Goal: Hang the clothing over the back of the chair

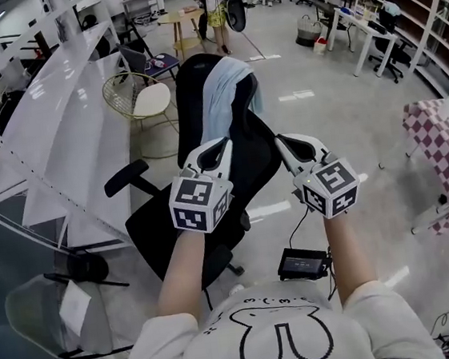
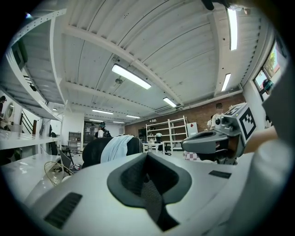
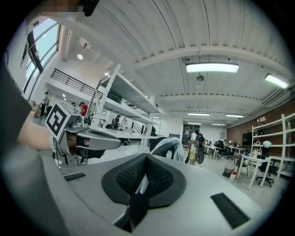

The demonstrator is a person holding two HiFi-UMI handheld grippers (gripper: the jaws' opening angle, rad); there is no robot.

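A light blue garment (image 1: 225,94) lies draped over the top of the back of a black office chair (image 1: 225,183). Both grippers are held level in front of the chair, apart from it. My left gripper (image 1: 222,144) is shut with nothing in it, and so is my right gripper (image 1: 283,140). In the left gripper view the shut jaws (image 2: 147,156) point toward the chair with the garment (image 2: 115,146), and the right gripper (image 2: 216,140) shows beside them. From the right gripper view, past its shut jaws (image 3: 146,159), the garment (image 3: 169,147) hangs on the chair back.
White shelving (image 1: 56,113) runs along the left. A gold wire chair (image 1: 139,100) stands behind the office chair. A small black device (image 1: 304,264) with a cable lies on the floor by my feet. At the right is a checkered cloth (image 1: 443,154). A person (image 1: 212,3) stands far back.
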